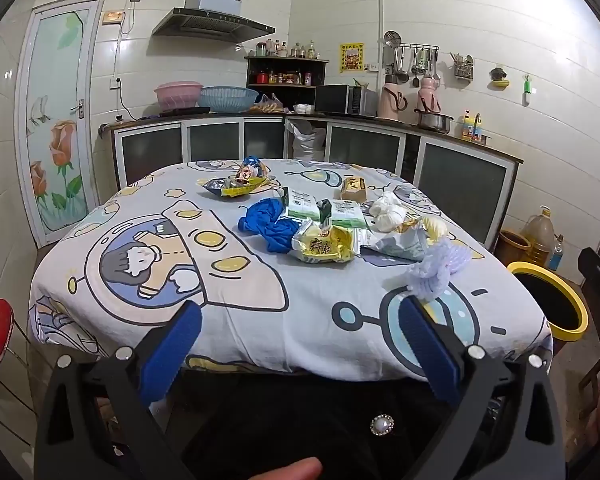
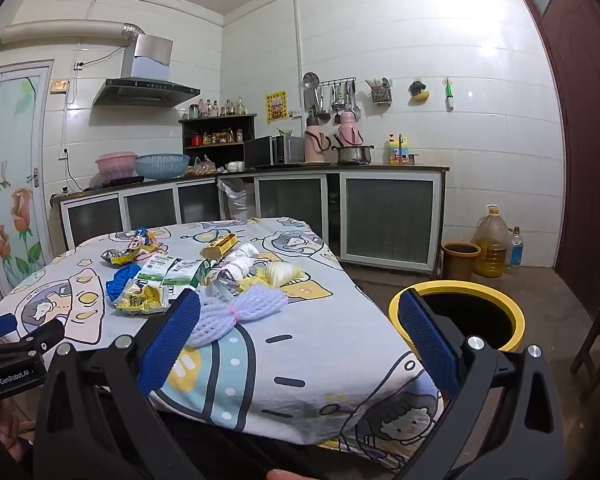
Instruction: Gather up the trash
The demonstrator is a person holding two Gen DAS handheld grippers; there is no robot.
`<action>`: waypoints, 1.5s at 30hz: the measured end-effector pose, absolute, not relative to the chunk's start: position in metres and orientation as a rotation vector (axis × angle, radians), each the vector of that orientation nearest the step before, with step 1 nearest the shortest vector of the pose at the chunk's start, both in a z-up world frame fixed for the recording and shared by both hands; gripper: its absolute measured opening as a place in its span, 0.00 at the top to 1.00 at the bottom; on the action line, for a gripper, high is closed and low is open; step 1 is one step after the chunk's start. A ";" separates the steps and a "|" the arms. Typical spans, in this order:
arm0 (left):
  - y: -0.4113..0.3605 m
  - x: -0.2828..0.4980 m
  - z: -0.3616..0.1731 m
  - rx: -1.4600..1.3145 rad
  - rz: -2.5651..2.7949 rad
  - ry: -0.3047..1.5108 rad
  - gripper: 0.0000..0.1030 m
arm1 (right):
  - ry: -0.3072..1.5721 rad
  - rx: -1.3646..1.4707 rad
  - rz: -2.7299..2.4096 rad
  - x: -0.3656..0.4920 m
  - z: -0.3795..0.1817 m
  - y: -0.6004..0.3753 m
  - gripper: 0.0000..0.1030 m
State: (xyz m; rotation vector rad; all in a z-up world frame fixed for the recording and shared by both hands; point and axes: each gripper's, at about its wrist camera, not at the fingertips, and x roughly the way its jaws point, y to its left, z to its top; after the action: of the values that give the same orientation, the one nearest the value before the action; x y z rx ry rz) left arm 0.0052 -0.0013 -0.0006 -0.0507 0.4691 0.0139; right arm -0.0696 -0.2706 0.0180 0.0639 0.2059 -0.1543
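Trash lay scattered over the far half of the table (image 1: 260, 320), which was covered by a cartoon-print cloth. I held my left gripper (image 1: 300, 316) over the near edge with its jaws spread wide and nothing between them. My right gripper (image 2: 298, 312) stood likewise wide and empty, near the table's right edge, with its right finger in front of the bin.

Items observed on the cloth:
- A purple foam net (image 1: 436, 266) lay nearest the near right corner, close to my left gripper's right finger in the left view.
- A yellow snack wrapper (image 1: 324, 244) sat toward the middle, touching a crumpled blue cloth (image 1: 268, 224) on its left.
- Two green-and-white packets (image 1: 324, 208) lay just behind the wrapper.
- White crumpled paper (image 1: 388, 210) and a silver wrapper (image 1: 400, 240) sat toward the right edge.
- A small yellow box (image 1: 354, 189) lay farther back.
- A separate heap of wrappers (image 1: 240, 182) lay near the far edge.

A yellow-rimmed bin (image 2: 456, 314) stood on the floor beside the table's right edge, open.
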 end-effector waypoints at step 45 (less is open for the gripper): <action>0.001 0.006 -0.008 -0.055 0.003 0.492 0.08 | 0.219 0.077 -0.158 -0.066 0.016 -0.272 0.07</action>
State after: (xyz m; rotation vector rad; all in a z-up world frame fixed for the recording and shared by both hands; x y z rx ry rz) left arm 0.0063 0.0011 -0.0077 -0.0553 0.4918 0.0035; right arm -0.0661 -0.2724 0.0163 0.0767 0.2190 -0.1575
